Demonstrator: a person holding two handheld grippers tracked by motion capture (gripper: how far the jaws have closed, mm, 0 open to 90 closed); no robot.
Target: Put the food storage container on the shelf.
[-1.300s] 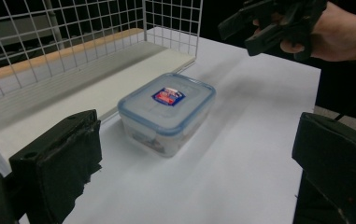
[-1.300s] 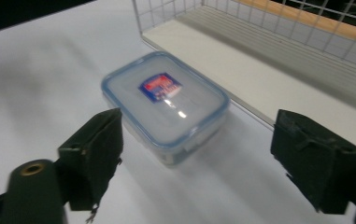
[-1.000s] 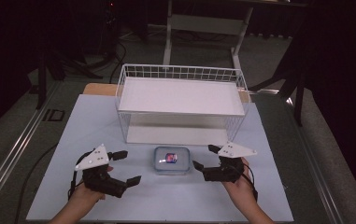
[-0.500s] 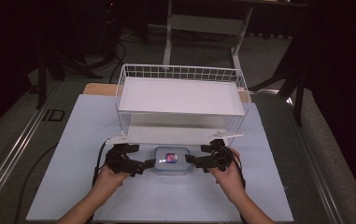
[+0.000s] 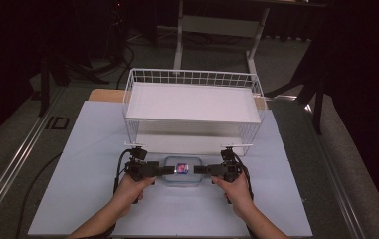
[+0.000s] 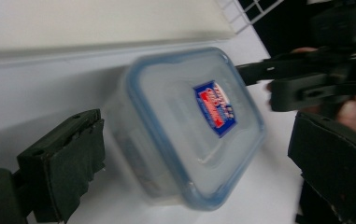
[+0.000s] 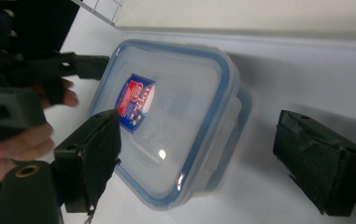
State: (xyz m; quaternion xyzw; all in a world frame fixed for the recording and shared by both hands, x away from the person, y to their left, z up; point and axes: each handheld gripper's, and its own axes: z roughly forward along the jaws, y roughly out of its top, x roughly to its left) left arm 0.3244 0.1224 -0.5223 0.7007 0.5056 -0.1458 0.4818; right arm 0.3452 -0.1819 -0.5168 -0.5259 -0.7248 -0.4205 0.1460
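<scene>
A clear plastic container (image 5: 182, 171) with a blue-rimmed lid and a red-and-blue label lies flat on the pale mat, in front of the basket. My left gripper (image 5: 166, 171) points at its left end and my right gripper (image 5: 199, 170) at its right end. In the left gripper view the container (image 6: 189, 126) sits between the black pads (image 6: 63, 172), with gaps at the sides. In the right gripper view the container (image 7: 166, 116) also lies between the pads (image 7: 320, 163), and the right-hand pad is clear of it. Both pairs of jaws have just been closing a little around it.
A white wire basket (image 5: 192, 77) with a white board inside stands just behind the container. The pale mat (image 5: 87, 149) stretches to both sides and toward the person. Dark floor, cables and stand legs surround the table.
Both hands have come inward and down from beside the container. Each gripper now reaches around one end of it. The container has not moved.
</scene>
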